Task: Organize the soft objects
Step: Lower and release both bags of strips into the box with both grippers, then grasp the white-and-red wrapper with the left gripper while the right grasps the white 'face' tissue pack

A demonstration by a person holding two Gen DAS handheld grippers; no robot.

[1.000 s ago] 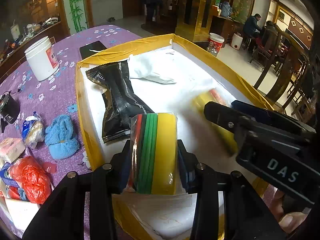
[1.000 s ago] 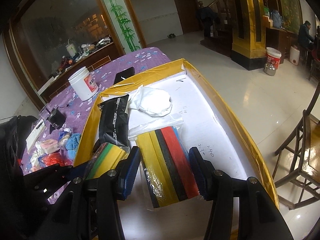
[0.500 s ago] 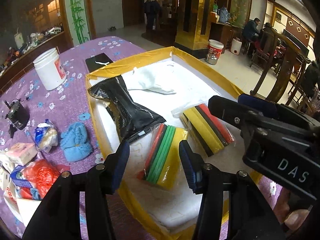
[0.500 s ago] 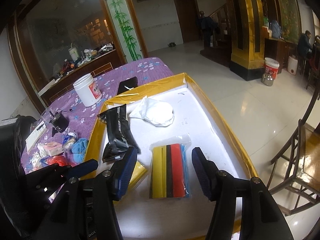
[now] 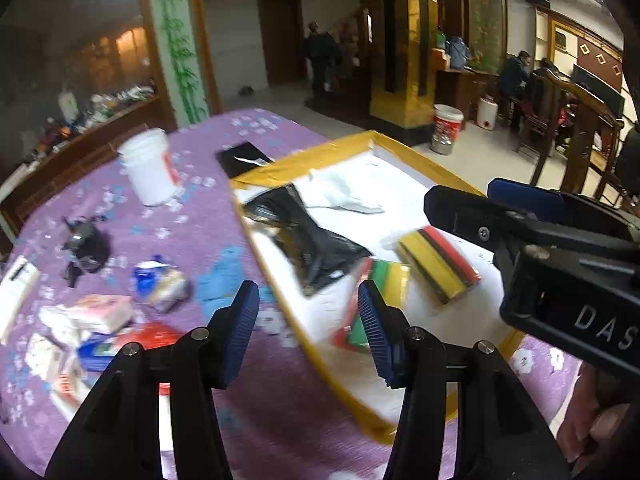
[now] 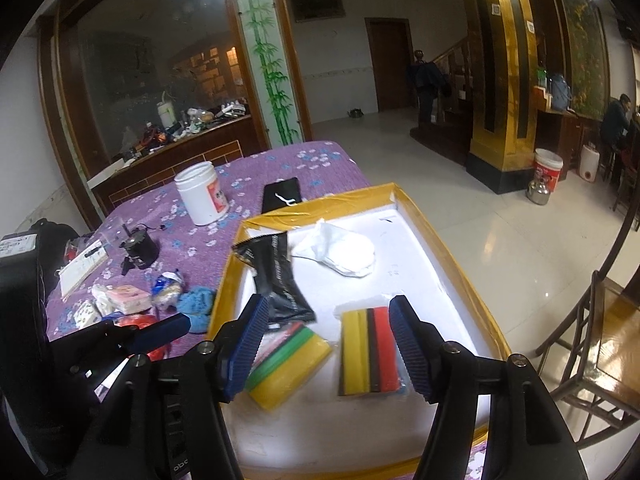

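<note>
- Inside the yellow-rimmed tray [image 6: 452, 248] we see 2 striped sponge packs [image 6: 370, 352] [image 6: 290, 364] lying apart.
- Our left gripper [image 5: 308, 320] gapes empty.
- Our right gripper [image 6: 326, 344], jaws just widening, grips nothing.

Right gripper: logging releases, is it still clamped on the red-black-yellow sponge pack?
No, the right gripper is open, above the sponge pack in the tray.

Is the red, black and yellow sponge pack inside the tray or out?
Inside: the sponge pack lies flat on the tray floor, ungripped.
</note>
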